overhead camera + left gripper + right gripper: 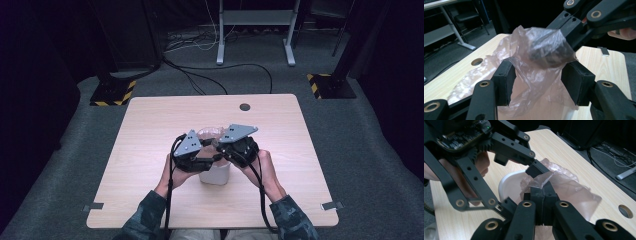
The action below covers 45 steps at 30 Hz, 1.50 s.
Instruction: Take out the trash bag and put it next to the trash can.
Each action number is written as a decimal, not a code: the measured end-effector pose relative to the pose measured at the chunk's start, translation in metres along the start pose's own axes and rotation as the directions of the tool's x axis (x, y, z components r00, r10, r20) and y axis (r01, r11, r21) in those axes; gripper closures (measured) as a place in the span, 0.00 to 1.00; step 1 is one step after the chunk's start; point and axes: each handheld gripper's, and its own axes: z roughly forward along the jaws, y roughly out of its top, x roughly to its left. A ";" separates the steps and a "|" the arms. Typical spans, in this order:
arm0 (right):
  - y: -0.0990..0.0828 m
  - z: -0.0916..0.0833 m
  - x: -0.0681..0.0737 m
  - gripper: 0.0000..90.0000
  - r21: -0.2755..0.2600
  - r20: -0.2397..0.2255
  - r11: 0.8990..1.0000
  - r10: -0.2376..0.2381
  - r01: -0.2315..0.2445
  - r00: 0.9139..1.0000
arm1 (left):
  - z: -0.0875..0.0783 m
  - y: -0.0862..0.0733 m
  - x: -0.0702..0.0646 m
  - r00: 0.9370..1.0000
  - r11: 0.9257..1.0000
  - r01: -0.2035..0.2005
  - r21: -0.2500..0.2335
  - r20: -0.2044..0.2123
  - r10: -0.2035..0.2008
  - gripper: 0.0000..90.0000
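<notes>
Wooden tabletop [150, 135], high view: white container [215, 173] at near centre, thin pinkish plastic bag [210, 134] rising from its mouth; left claw [202, 145] and right claw [220, 145] meet over it. Left gripper view: left claw [537, 82] jaws wide apart, the bag [541, 52] draped between them, right claw's tips wrapped in film. Right gripper view: right claw [543, 195] pinched closed on the bag [564, 185] above the container [509, 182].

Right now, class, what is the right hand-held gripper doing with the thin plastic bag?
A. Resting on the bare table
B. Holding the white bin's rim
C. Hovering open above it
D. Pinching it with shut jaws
D: the right hand-held gripper has its jaws closed on the plastic bag.
</notes>
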 end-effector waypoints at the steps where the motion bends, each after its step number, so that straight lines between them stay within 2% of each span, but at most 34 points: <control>1: 0.001 0.001 0.000 1.00 0.003 -0.003 1.000 0.001 -0.001 1.000 | 0.001 0.001 0.000 1.000 1.000 0.000 0.001 0.003 0.000 0.50; 7: 0.006 0.006 0.000 1.00 0.005 -0.032 1.000 0.006 -0.006 0.999 | 0.007 0.004 0.000 1.000 1.000 -0.008 0.005 -0.006 0.008 0.54; 12: 0.008 0.005 -0.001 1.00 -0.002 -0.036 1.000 0.017 -0.017 0.999 | 0.012 0.005 -0.002 0.999 1.000 -0.001 0.016 -0.038 0.002 0.66; 16: 0.005 -0.001 -0.003 0.97 -0.015 -0.013 0.999 0.038 -0.038 0.999 | 0.018 0.006 -0.003 0.998 0.999 -0.009 0.035 -0.056 0.011 0.82; 19: 0.002 -0.009 -0.007 0.88 -0.044 -0.010 0.997 0.059 -0.059 0.998 | 0.022 0.007 -0.001 0.997 0.999 0.017 0.050 -0.075 -0.013 0.91; 23: -0.005 -0.025 -0.012 0.74 -0.068 0.024 0.994 0.082 -0.080 0.996 | 0.022 0.008 0.000 0.995 0.998 0.033 0.057 -0.091 -0.028 0.95; 28: -0.030 -0.041 -0.023 0.39 -0.097 0.071 0.984 0.158 -0.151 0.985 | 0.019 0.012 0.002 0.995 0.998 0.036 0.057 -0.099 -0.031 0.96; 31: -0.055 -0.044 -0.030 0.26 -0.102 0.098 0.976 0.204 -0.195 0.974 | 0.016 0.014 0.004 0.994 0.998 0.046 0.052 -0.101 -0.041 0.96; 34: -0.085 -0.041 -0.038 0.20 -0.093 0.143 0.967 0.247 -0.235 0.958 | 0.012 0.017 0.006 0.992 0.998 0.052 0.043 -0.114 -0.047 0.96; 37: -0.118 -0.033 -0.045 0.16 -0.082 0.157 0.947 0.320 -0.311 0.934 | 0.007 0.021 0.007 0.991 0.998 0.055 0.034 -0.123 -0.050 0.96; 40: -0.151 -0.021 -0.049 0.15 -0.050 0.194 0.932 0.362 -0.360 0.912 | 0.004 0.024 0.008 0.990 0.998 0.056 0.031 -0.128 -0.052 0.96; 42: -0.174 -0.013 -0.053 0.14 -0.031 0.207 0.914 0.403 -0.405 0.892 | 0.003 0.027 0.007 0.990 0.998 0.048 0.033 -0.132 -0.043 0.97; 45: -0.200 -0.002 -0.060 0.10 -0.004 0.227 0.894 0.436 -0.447 0.871 | 0.000 0.031 0.008 0.990 0.999 0.046 0.024 -0.134 -0.042 0.97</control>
